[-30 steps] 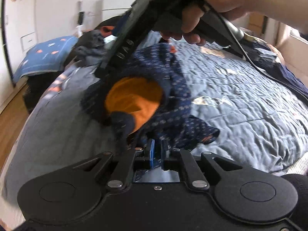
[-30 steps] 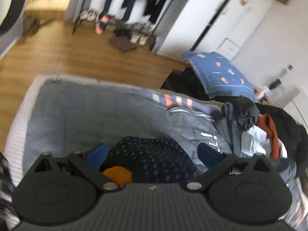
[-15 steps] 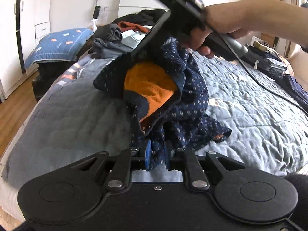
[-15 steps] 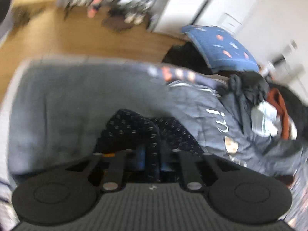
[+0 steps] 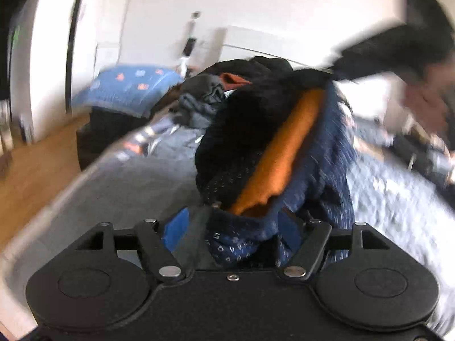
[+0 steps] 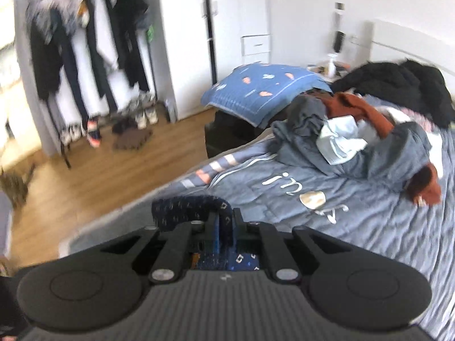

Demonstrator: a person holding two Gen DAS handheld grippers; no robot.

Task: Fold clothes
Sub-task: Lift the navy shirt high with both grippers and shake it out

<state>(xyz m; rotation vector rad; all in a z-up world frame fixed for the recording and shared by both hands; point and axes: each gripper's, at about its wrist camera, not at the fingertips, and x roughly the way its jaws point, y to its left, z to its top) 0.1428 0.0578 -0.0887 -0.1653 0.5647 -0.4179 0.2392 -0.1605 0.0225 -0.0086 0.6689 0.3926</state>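
Note:
A navy patterned garment [image 5: 318, 170] with an orange lining [image 5: 284, 153] hangs in the air over the bed. My left gripper [image 5: 233, 227] is open, with the garment's lower edge lying between its blue pads [image 5: 176, 228]. My right gripper [image 6: 226, 224] is shut on a fold of the same navy garment [image 6: 184, 207]; it shows blurred at the upper right of the left wrist view [image 5: 392, 51], holding the garment's top.
A grey-blue quilt [image 6: 355, 216] covers the bed. A heap of unfolded clothes [image 6: 355, 130] lies near the headboard. A blue pillow [image 6: 261, 91] rests on a dark box beside the bed. A clothes rack [image 6: 85, 56] stands over the wooden floor.
My left gripper has opened and let go of the garment's lower edge. My right gripper, which closed on the garment, has lifted it higher. Both views have swung upward.

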